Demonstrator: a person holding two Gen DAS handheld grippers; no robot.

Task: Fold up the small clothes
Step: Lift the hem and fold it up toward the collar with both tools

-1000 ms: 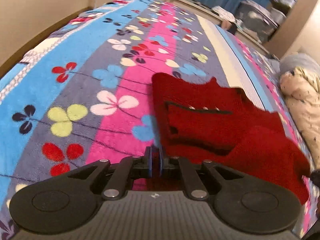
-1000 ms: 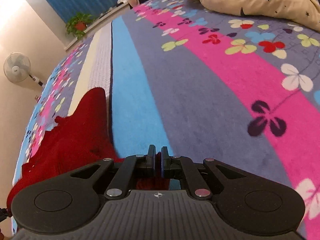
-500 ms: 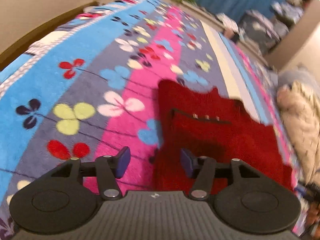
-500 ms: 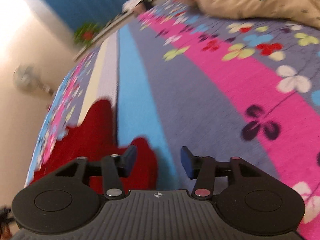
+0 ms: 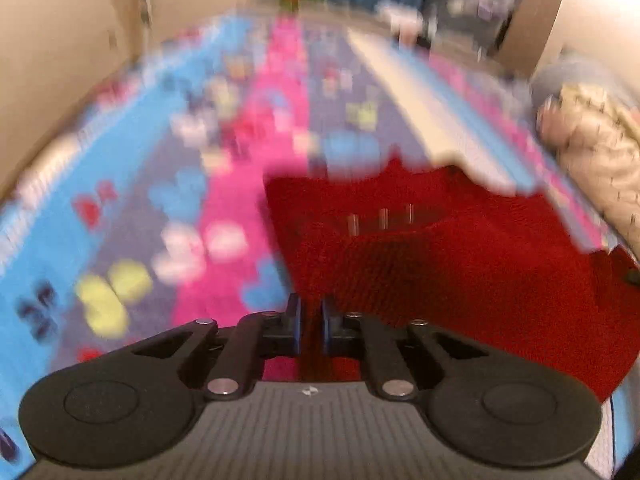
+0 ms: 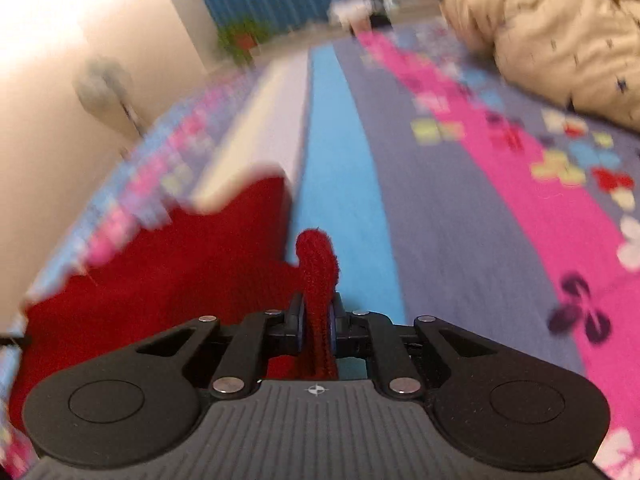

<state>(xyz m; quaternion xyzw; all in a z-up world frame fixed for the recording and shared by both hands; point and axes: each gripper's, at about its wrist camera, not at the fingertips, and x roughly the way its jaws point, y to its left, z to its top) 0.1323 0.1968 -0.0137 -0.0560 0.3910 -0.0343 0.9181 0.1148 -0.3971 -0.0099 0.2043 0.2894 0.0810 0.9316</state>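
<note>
On the bed, over the flowered blanket [image 5: 224, 200], we have the red knit garment [image 5: 420, 248] spread out flat, its blurred row of pale buttons facing up in the left view. Our left tool [image 5: 311, 326] sits at the garment's near left edge with its blue pads [image 5: 296, 324] drawn close together, a sliver of red between them; the blur keeps us from telling how firmly they grip it. Over on the right, our right tool [image 6: 318, 326] is pinching a bunched roll of the red garment [image 6: 180, 272], and that roll pokes up past the pads against the blanket's [image 6: 440, 208] blue stripe. The rest of the garment lies to the left of that tool. A cream quilt with dark specks [image 6: 552, 28] sits heaped at the far right, well apart from the garment.
</note>
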